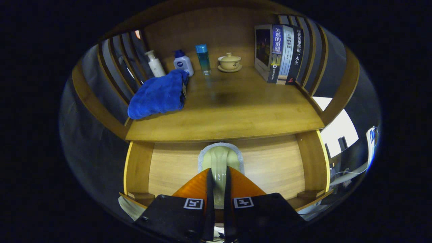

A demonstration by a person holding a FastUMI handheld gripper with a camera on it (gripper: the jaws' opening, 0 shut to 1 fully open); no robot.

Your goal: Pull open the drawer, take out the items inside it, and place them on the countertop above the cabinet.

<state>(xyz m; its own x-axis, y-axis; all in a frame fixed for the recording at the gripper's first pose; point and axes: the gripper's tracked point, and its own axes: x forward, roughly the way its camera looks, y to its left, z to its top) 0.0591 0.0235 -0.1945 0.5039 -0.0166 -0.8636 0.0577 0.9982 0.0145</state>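
Orange fingers (202, 184) of your gripper (218, 175) sit nearly together with the pale green drawer handle (219, 162) in the narrow gap between them. Looks clamped on it, though pad contact is hidden by the fingers themselves, so treat that as my read. A grip on the handle makes sense: it's the only pull point on the drawer front (270, 165).

Drawer looks shut or barely started; its front sits just under the countertop (229, 114) edge and you can't see inside, so the items to take out are out of sight. Judging by that, the pull is the step in hand. Pull straight back, or the handle may slip out of the fingers.

On the countertop: blue towel (158, 96) on the left near edge, bare wood mid and right, likely your drop zone. At the back: pump bottle (155, 64), white bottle (183, 62), blue bottle (203, 58), lidded teacup (230, 62), books (280, 54) leaning on the right slats.
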